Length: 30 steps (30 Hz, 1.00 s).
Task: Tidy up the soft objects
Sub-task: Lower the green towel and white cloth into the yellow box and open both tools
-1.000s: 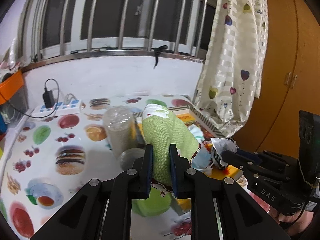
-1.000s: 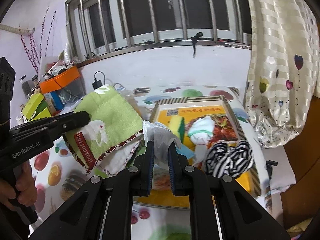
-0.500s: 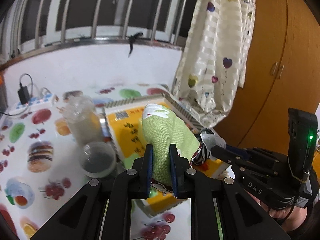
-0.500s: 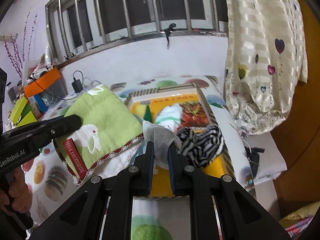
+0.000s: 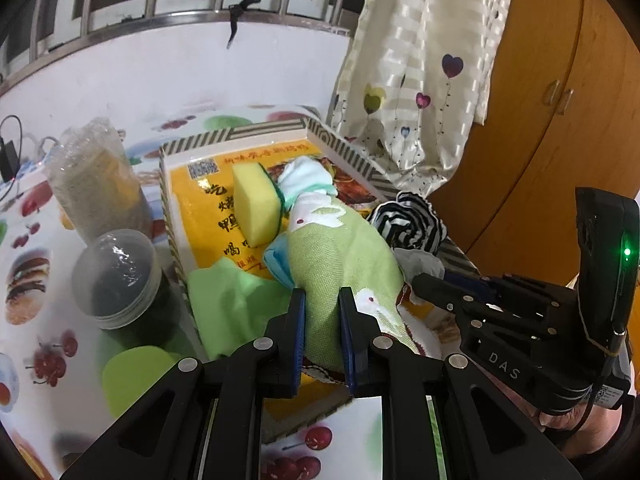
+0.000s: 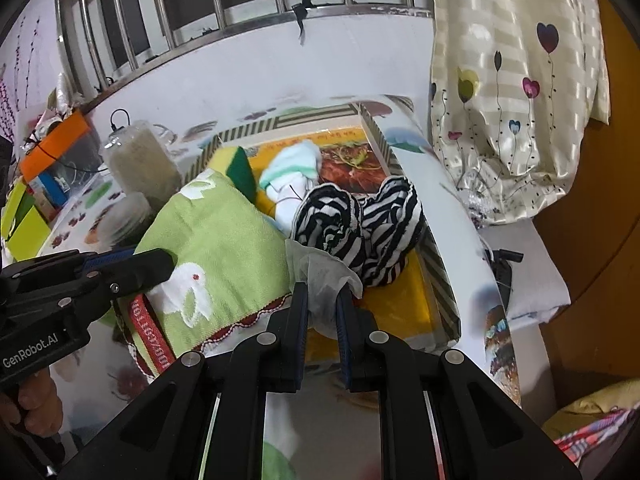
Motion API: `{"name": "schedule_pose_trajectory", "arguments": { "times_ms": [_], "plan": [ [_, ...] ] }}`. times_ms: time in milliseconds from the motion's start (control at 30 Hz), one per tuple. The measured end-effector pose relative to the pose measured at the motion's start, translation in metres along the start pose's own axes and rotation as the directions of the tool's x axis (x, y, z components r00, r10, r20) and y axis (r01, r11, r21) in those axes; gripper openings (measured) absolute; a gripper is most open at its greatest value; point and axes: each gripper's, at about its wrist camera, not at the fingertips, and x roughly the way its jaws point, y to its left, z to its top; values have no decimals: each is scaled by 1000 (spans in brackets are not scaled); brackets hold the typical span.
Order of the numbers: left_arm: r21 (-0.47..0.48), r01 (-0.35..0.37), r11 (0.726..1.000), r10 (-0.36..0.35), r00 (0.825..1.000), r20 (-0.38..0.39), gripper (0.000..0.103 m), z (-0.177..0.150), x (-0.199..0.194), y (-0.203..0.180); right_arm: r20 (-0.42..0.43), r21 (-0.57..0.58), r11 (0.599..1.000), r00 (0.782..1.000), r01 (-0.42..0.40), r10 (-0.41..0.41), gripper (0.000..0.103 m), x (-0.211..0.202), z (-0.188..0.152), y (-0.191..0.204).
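While both my tools hang over it, the table (image 5: 48, 240) with its fruit-print cover carries a shallow box (image 5: 272, 138) with a striped rim and a yellow printed floor. Above the box I hold the green towel (image 5: 344, 264), rolled, my left gripper (image 5: 322, 332) with its jaws clamped on its near end. A striped black-and-white cloth (image 6: 360, 224) lies in the box at its right side. A yellow sponge (image 5: 256, 204) stands on edge inside, touching a pale knotted cloth (image 5: 308, 184). My right gripper (image 6: 322, 320) has its jaws pinched on a thin white wipe (image 6: 320, 276), just beside the towel.
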Motion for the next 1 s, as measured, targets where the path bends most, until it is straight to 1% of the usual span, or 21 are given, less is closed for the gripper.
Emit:
{"name": "schedule_pose_trajectory", "arguments": {
  "times_ms": [200,633,733,933,1000],
  "plan": [
    [-6,-17,1000,17,1000,-9,15,10,12,4,-12,-1,1000,1000,0,0,14,12,6,-2],
    [-19,-106,994,106,994,31,15,45,34,18,-8,-12,1000,1000,-14,14,14,38,36,-7],
    [-15,-92,996,93,995,47,16,45,28,17,-1,-18,1000,1000,-23,23,15,34,37,-5],
    [-11,-55,998,56,996,75,18,37,8,12,37,-31,999,998,-43,44,28,13,26,1],
    [-7,-42,999,42,996,84,18,34,2,10,42,-29,999,998,-42,44,29,9,24,2]
  ]
}}
